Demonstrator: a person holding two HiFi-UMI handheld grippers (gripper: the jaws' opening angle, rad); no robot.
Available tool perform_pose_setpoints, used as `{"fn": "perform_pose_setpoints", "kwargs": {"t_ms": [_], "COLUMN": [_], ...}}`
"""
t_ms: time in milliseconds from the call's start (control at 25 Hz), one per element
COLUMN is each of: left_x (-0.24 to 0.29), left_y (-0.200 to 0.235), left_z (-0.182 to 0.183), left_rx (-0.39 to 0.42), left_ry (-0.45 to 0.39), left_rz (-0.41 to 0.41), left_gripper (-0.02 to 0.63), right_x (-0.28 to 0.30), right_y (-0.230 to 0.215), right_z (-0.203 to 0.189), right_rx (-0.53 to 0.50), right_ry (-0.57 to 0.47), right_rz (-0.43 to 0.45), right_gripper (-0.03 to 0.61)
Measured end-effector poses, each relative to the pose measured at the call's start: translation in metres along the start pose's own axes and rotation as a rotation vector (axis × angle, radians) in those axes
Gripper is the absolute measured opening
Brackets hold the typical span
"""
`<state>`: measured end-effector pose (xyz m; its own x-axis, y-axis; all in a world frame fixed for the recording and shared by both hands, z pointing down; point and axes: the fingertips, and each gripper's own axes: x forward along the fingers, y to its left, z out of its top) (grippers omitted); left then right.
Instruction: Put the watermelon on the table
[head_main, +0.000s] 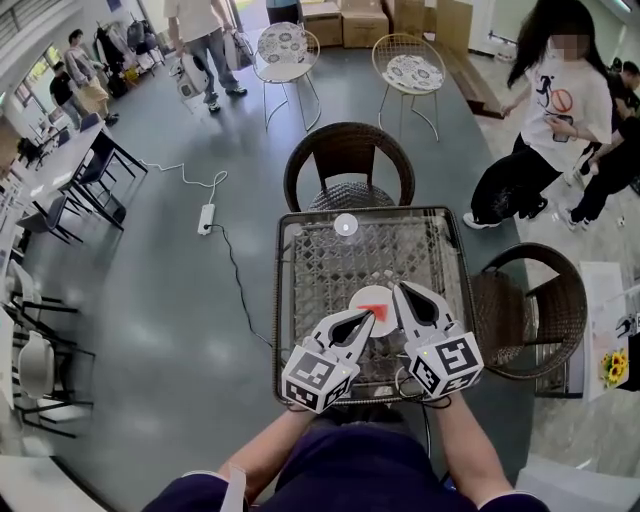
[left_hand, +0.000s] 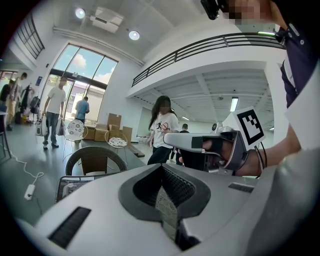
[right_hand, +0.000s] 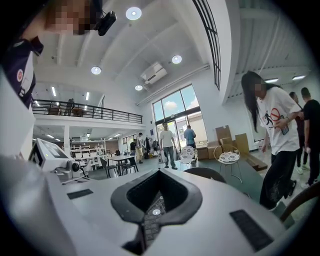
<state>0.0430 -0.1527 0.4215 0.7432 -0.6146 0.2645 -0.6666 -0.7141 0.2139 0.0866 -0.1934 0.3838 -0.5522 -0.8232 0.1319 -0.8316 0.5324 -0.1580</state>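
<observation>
Your left hand-held gripper (head_main: 374, 314) and right hand-held gripper (head_main: 397, 289), both closed and empty, hover at the watermelon (head_main: 366, 299) on the worktop (head_main: 322, 262), wicker chair (head_main: 348, 160) beyond.

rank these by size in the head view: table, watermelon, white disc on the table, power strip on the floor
1. table
2. watermelon
3. power strip and white disc look about alike; the strip lies on the floor, farther from the camera, so I won't rank them.
</observation>
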Motion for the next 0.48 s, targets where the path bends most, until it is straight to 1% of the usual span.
{"fn": "perform_pose_setpoints", "kwargs": {"t_ms": [480], "left_x": [0.0022], "left_y": [-0.0030], "left_z": [0.0061], "left_rx": [0.007], "left_ry": [-0.022], "left_rz": [0.003], "left_gripper": [0.005], "right_x": [-0.0034], "right_y": [-0.0028], "right_z": [0.0035], "right_rx": [-0.019], "right_ry": [-0.016], "right_rz": [-0.002], "right_gripper": [0.002]}}
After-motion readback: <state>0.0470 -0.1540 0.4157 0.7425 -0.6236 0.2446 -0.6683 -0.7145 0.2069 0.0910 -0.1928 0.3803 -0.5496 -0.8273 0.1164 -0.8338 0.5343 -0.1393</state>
